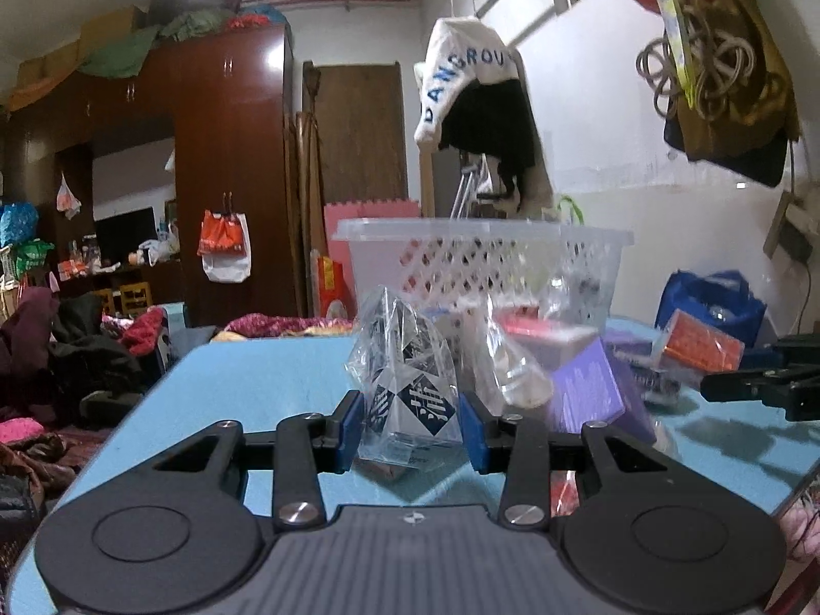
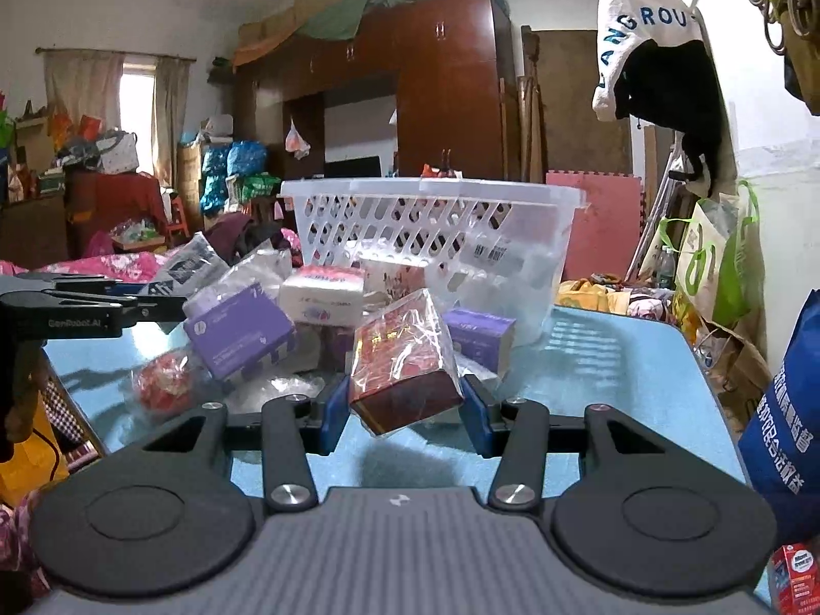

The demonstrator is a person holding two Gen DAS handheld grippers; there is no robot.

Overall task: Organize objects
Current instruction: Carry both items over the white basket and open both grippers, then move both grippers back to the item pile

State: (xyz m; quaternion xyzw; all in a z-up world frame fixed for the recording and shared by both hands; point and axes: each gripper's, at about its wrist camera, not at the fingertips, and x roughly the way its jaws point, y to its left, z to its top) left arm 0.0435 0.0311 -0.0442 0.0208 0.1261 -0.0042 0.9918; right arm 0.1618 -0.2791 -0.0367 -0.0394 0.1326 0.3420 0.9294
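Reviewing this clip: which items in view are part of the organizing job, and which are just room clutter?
Job items:
left gripper, shut on a clear-wrapped packet
right gripper, shut on a red wrapped box
white basket
purple box
tissue pack
blue table

Lying about:
wardrobe
hanging white bag
blue bag
pink foam mat

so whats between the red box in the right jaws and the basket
A purple box and a pink-patterned box lie between the red box and the basket, per the right wrist view.
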